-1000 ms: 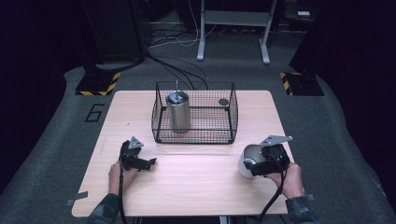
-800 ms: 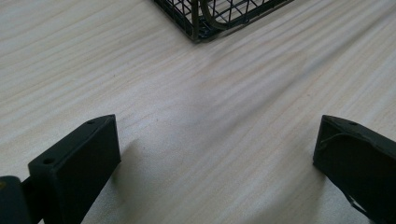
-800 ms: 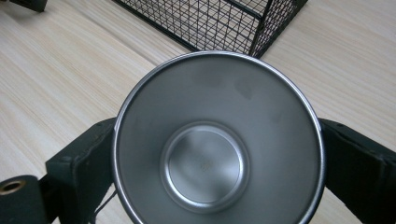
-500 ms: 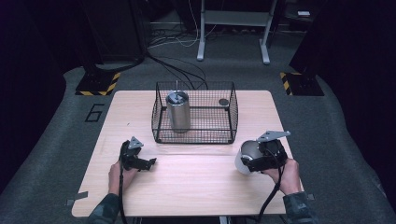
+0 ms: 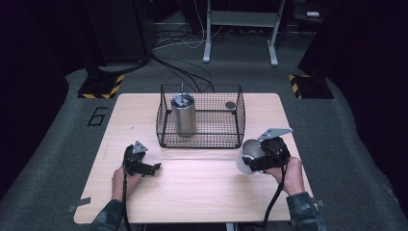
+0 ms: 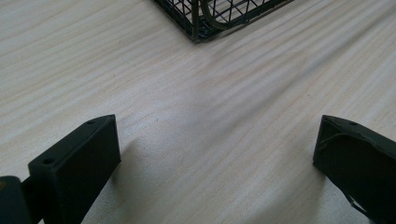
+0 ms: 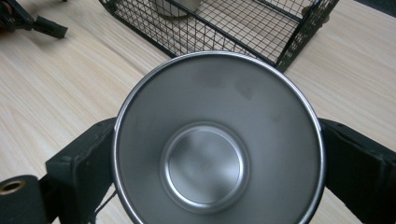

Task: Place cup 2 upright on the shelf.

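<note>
Your right gripper [image 5: 254, 161] has carried the steel cup [image 5: 246, 156] slightly inward from the tabletop's right edge, jaws clamped on it, near the wire basket [image 5: 238, 120]. Your left gripper [image 5: 153, 168] rests gaping wide, empty, toward the left edge.

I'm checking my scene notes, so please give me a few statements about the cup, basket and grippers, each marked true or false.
1. The right hand-held gripper grips a steel cup. True.
2. The left hand-held gripper grips a lid. False: its jaws are open, with bare table between them.
3. A metal cylinder stands upright in the wire basket. True.
4. The cup stands in the basket. False: it is held outside the basket, at its right front corner.
</note>
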`<state>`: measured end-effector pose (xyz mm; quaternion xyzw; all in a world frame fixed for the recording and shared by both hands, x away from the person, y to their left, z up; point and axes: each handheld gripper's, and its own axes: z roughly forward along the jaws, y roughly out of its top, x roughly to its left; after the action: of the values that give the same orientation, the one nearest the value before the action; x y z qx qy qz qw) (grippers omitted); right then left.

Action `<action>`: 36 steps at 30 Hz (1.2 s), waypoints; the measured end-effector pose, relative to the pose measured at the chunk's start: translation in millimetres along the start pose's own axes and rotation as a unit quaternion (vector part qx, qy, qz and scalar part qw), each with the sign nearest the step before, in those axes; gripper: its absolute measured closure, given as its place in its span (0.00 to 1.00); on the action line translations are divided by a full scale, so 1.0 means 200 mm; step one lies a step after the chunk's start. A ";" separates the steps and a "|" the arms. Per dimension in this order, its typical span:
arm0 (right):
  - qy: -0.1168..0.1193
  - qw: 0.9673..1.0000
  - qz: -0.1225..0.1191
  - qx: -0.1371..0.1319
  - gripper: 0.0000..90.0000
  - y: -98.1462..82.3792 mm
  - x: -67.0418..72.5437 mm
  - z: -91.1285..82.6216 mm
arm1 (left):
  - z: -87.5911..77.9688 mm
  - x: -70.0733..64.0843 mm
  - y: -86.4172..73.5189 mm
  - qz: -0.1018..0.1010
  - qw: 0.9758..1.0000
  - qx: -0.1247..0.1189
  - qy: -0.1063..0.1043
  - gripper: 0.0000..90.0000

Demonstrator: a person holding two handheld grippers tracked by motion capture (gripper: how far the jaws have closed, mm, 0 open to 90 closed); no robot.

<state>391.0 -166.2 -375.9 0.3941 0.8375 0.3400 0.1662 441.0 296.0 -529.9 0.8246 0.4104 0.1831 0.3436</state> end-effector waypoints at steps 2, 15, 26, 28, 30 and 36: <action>0.001 1.000 -0.002 0.001 0.06 0.02 0.00 0.00 | 0.00 0.00 0.00 0.000 1.000 0.000 0.000 0.00; 0.009 1.000 -0.014 -0.004 0.06 0.15 0.03 0.01 | 0.00 0.00 0.00 0.000 1.000 0.002 0.000 0.00; 0.014 1.000 -0.022 -0.006 0.06 0.25 0.04 0.04 | 0.00 0.00 0.00 -0.003 1.000 0.001 0.001 0.00; 0.014 1.000 -0.022 -0.006 0.06 0.27 0.05 0.04 | 0.00 0.00 0.00 -0.004 1.000 0.000 0.001 0.00; 0.016 0.999 -0.028 -0.007 0.06 0.29 0.05 0.04 | 0.00 0.00 0.00 -0.005 1.000 0.001 0.001 0.00; 0.016 0.999 -0.030 -0.011 0.06 0.34 0.06 0.06 | 0.00 0.00 0.00 -0.005 1.000 0.002 0.000 0.00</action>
<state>426.7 -119.7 -336.5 0.3614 0.8480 0.3500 0.1667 440.8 295.6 -529.9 0.8234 0.4148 0.1809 0.3425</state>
